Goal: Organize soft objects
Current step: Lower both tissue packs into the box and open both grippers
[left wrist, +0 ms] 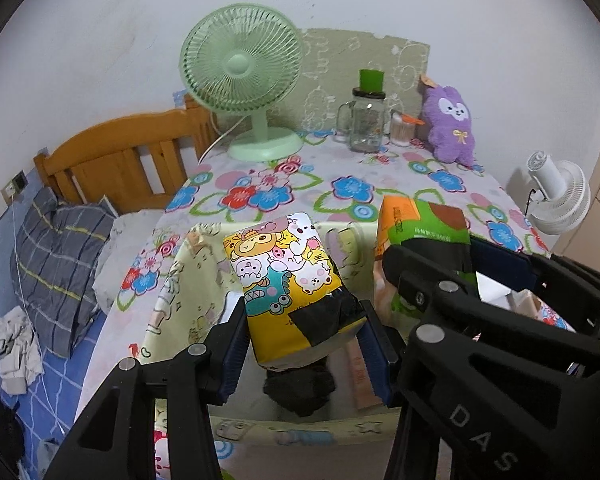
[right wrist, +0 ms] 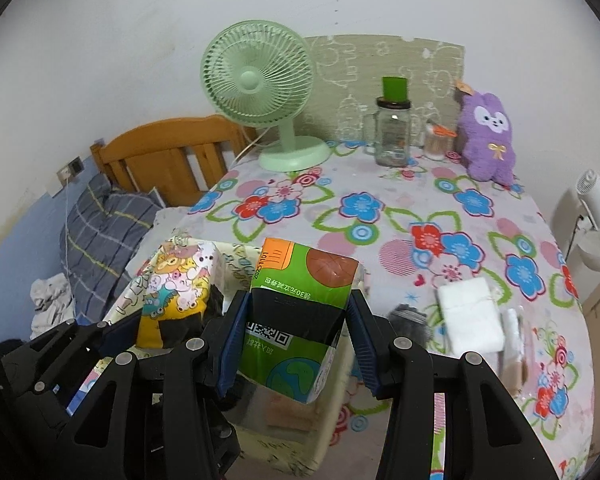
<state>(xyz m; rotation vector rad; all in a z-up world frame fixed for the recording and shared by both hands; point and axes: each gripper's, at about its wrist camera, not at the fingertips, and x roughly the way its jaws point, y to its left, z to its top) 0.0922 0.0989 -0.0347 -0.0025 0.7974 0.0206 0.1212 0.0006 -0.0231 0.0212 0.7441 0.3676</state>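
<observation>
Left gripper (left wrist: pixel 304 344) pinches the yellow pack (left wrist: pixel 288 276) over the bin (left wrist: pixel 188 280); right gripper (right wrist: pixel 296 344) pinches the green pack (right wrist: pixel 296 308) alongside. Both probably light, squashy; grip mid-body, gently.

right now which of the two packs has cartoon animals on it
The yellow pack in the left gripper; the right gripper holds a green pack.

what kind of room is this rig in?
Most likely a bedroom at home. A wooden bed headboard with a plaid pillow sits beside a table under a flowered cloth, and a green desk fan and a purple plush toy stand on it.
</observation>
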